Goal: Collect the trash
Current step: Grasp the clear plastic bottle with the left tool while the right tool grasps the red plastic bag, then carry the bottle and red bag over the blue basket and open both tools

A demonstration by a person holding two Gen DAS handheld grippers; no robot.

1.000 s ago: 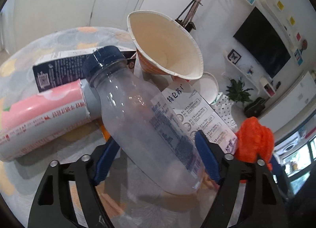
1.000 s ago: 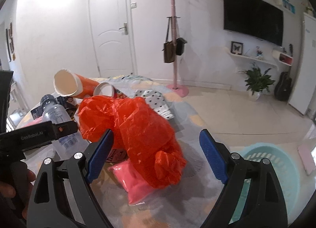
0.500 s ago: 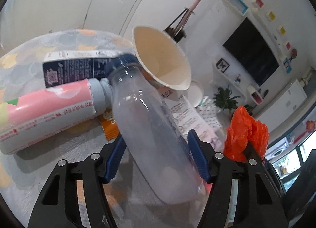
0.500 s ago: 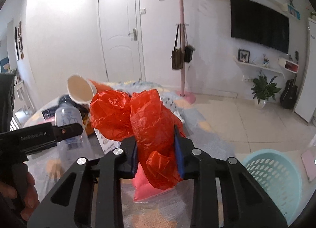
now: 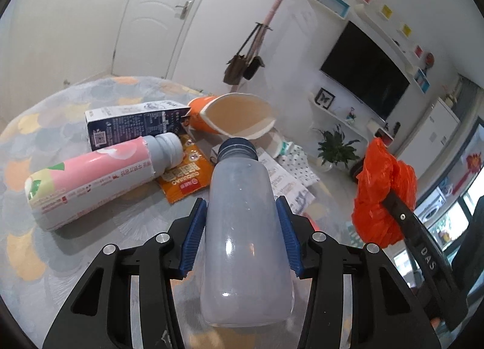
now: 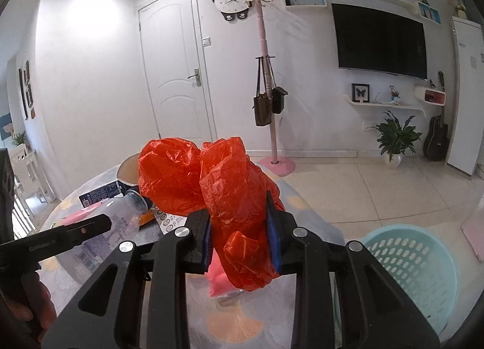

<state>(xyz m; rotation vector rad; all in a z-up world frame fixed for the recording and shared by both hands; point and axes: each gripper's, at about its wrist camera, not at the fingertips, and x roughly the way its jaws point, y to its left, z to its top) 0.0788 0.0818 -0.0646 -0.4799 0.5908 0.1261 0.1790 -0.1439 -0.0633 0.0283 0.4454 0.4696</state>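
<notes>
A clear plastic bottle with a dark blue cap (image 5: pixel 242 228) sits between the blue pads of my left gripper (image 5: pixel 241 207). The jaws are still closing, both pads press on its sides, and it hangs above the table. In the right wrist view the bottle (image 6: pixel 124 216) shows at the left beside a left finger. My right gripper (image 6: pixel 239 222) is shut on a crumpled orange plastic bag (image 6: pixel 211 179), held above the table. The bag (image 5: pixel 378 191) also appears at the right of the left wrist view.
On the patterned round table (image 5: pixel 60 258) lie a pink bottle (image 5: pixel 90 179), a dark carton (image 5: pixel 133 128), an orange paper cup (image 5: pixel 236 119), an orange sachet (image 5: pixel 184 179) and a pink packet (image 6: pixel 217 279). A teal basket (image 6: pixel 414 264) stands on the floor, lower right.
The left jaws closed in on the clear bottle and lifted it off the table. The right jaws shut on the orange bag and raised it.
</notes>
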